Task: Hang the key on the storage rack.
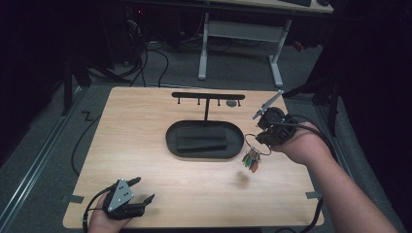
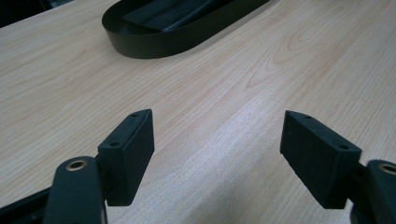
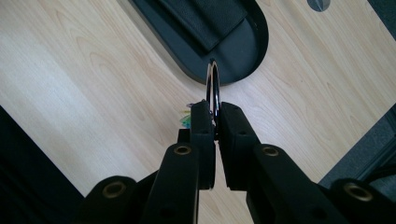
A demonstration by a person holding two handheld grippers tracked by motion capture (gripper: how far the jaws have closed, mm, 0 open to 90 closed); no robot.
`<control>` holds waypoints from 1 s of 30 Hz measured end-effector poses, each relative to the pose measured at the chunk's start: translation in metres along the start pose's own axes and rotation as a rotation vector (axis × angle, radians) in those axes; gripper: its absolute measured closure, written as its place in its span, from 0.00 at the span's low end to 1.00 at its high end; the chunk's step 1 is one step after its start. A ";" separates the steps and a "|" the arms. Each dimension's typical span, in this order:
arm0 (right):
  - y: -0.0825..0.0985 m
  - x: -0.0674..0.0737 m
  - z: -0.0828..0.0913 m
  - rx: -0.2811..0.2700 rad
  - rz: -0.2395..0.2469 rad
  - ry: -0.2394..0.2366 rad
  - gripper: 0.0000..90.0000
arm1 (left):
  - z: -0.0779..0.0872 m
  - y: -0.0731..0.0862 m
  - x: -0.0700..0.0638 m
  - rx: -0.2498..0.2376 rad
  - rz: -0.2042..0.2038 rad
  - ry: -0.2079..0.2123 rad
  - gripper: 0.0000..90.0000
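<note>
The right gripper (image 3: 215, 122) pinches one key ring (image 3: 213, 88) with colourful keys (image 1: 251, 160) near the desk's (image 1: 145, 145) right edge. One black tray (image 1: 175, 141) sits mid-desk. The left gripper's (image 1: 143, 189) jaws are apart.

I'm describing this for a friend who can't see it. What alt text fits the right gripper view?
Two black jaws of the right gripper are shut on a thin metal key ring, held edge-on above a light wooden table. Small coloured tags peek out left of the jaws, and a black oval tray lies beyond.
</note>
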State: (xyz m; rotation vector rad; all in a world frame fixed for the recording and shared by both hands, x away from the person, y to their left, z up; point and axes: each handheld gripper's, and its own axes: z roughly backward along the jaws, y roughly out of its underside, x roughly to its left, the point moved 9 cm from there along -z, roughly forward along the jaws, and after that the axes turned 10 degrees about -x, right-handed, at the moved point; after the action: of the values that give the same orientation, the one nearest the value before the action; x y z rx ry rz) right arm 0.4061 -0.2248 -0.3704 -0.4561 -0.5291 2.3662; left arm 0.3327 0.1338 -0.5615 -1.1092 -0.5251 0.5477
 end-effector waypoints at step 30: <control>-0.038 -0.026 -0.023 -0.011 -0.032 0.008 0.95 | 0.004 -0.001 0.001 -0.017 0.003 -0.002 0.30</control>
State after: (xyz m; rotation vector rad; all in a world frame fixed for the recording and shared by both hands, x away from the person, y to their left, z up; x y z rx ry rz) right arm 0.4553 -0.2100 -0.3674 -0.4586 -0.5420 2.3310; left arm 0.3312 0.1373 -0.5584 -1.1257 -0.5310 0.5478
